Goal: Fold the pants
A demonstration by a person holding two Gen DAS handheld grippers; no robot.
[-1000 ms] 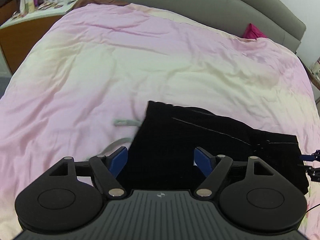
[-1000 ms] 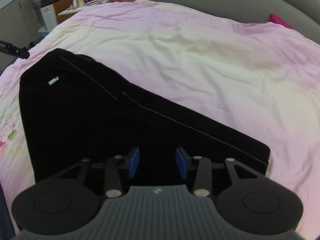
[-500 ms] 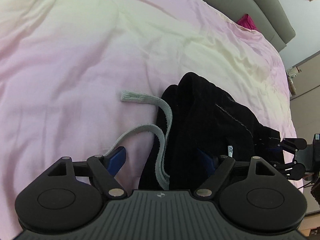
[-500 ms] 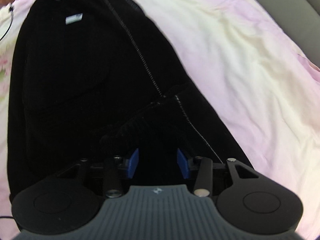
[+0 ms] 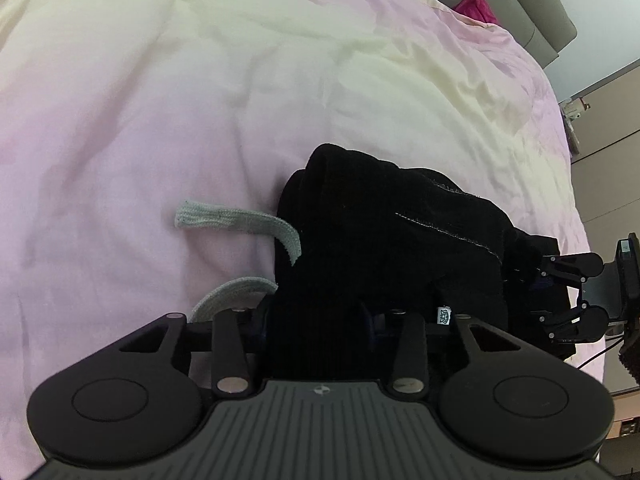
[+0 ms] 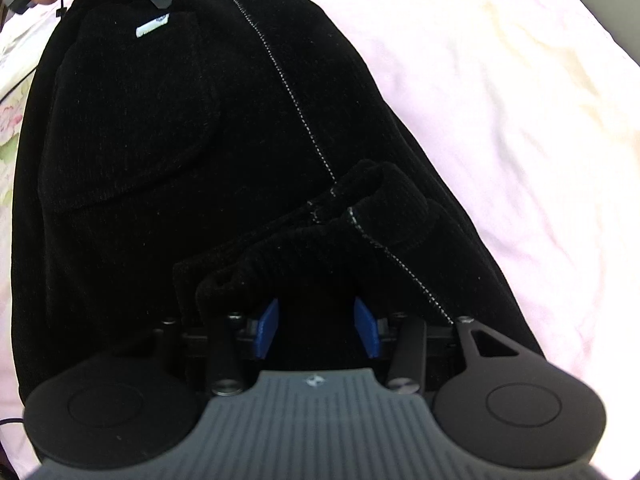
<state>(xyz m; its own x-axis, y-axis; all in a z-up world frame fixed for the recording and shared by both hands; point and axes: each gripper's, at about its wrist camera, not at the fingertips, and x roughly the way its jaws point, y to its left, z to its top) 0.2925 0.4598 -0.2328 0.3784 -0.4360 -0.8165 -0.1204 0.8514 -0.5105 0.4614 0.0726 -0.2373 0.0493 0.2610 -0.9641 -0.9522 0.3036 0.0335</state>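
— Pink bedspread (image 5: 200, 100) status?
— I see black pants (image 6: 180, 140) bunched on it, grey drawstring (image 5: 236, 222) trailing out.
— Tongs?
— Left gripper (image 5: 316, 316) clamps the fabric; right gripper (image 6: 316, 328) likewise pinches a fold.

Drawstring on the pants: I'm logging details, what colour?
Light grey drawstring, clearest in the left wrist view.

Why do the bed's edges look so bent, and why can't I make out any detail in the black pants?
Left wrist view: the fisheye lens bows the pink duvet and headboard; the black pants read nearly featureless. Right wrist view: the duvet is washed out at right, and the pants show only faint ribbing and a pale seam.
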